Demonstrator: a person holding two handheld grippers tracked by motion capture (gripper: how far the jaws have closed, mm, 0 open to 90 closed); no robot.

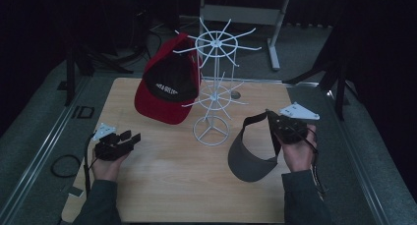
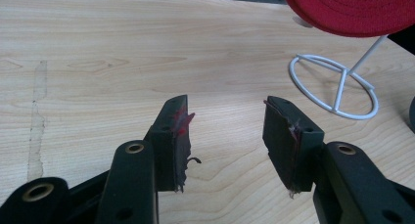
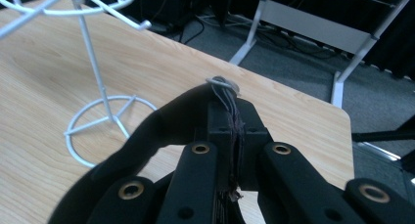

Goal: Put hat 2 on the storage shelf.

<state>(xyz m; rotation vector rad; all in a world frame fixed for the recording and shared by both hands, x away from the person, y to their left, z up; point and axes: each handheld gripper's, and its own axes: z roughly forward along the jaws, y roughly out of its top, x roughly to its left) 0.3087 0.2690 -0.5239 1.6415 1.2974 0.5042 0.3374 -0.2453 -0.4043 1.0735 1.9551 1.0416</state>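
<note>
fingers of your right gripper (image 1: pixel 273 121) are pressed together on the strap of the grey visor (image 1: pixel 250 154), whose brim hangs below and to their left, just above the counter (image 1: pixel 162 181). your left gripper (image 1: pixel 129 138) has its fingers spread wide with nothing between them, low over bare wood. ahead of both stands the white wire rack (image 1: pixel 212 95), with a red and black cap (image 1: pixel 167 82) hung on it.

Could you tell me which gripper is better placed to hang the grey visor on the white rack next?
Right. The right gripper already clamps the visor by its strap, beside the rack; the left gripper is open, holding nothing.
</note>
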